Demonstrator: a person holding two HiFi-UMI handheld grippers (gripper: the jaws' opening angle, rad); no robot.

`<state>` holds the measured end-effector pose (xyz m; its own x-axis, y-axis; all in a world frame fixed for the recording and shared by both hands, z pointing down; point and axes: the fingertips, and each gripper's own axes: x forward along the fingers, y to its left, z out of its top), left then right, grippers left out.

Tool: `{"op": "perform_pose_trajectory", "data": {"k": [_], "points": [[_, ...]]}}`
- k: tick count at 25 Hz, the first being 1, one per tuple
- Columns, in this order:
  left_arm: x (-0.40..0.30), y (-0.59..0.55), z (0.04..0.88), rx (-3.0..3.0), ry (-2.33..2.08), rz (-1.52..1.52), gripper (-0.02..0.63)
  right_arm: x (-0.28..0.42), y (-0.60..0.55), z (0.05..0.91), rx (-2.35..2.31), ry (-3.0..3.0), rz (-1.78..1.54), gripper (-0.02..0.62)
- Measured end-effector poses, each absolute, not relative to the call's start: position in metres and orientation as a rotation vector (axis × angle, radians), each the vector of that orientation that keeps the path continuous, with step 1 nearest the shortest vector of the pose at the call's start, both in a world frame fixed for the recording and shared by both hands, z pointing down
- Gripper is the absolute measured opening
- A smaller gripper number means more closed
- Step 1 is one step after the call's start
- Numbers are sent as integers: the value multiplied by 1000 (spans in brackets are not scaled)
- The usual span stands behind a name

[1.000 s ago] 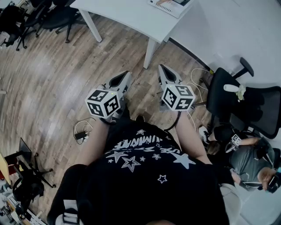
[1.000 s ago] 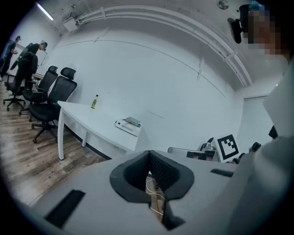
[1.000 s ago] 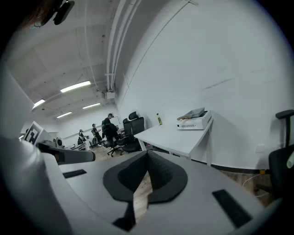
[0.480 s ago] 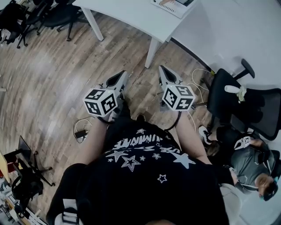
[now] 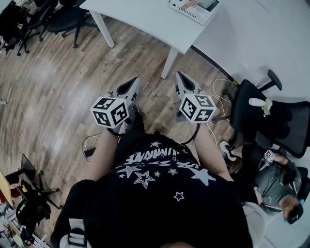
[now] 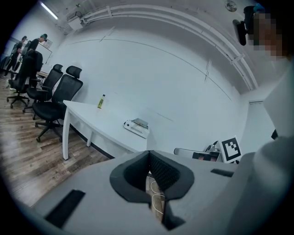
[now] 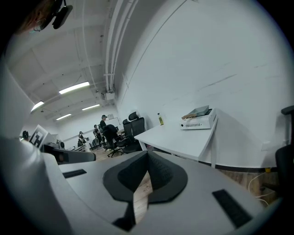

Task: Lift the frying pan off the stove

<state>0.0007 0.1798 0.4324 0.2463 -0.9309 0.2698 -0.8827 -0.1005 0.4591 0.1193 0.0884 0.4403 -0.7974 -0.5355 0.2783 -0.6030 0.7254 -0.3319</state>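
In all three views, frying pan: it does not show, so its place cannot be told.
Arm pose: both bare forearms reach forward from the black star-printed shirt and are held level in front of the torso. The left forearm is at 8 o'clock of the picture's centre, the right forearm at 4 o'clock.
Left gripper: points toward 1 o'clock over the wooden floor. Its jaws are closed together with nothing between them.
Right gripper: just beside the left one but apart from it, pointing toward 11 o'clock. Its jaws are closed and empty as well.
Hidden or cut off: the hands sit under the marker cubes, and the shirt covers the person's legs.
Table: white, at 12 o'clock, with a flat white device on it.
Bottle: small, upright on the table's far end.
Office chair: black, at 3 o'clock.
Seated person: at 4 o'clock, partly cut off by the edge.
Cables: loose on the floor at 9 o'clock.
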Motion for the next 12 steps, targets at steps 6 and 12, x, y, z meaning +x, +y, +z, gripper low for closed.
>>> {"op": "perform_pose_trajectory", "data": {"k": [6,12], "points": [[-40,133,430,2024,-1602,-113,8,89,43,442,1018,-2728,650,8],[-85,80,426,2074,-1548,-113,8,49,-4,438,1096,-2710,648,8]]}}
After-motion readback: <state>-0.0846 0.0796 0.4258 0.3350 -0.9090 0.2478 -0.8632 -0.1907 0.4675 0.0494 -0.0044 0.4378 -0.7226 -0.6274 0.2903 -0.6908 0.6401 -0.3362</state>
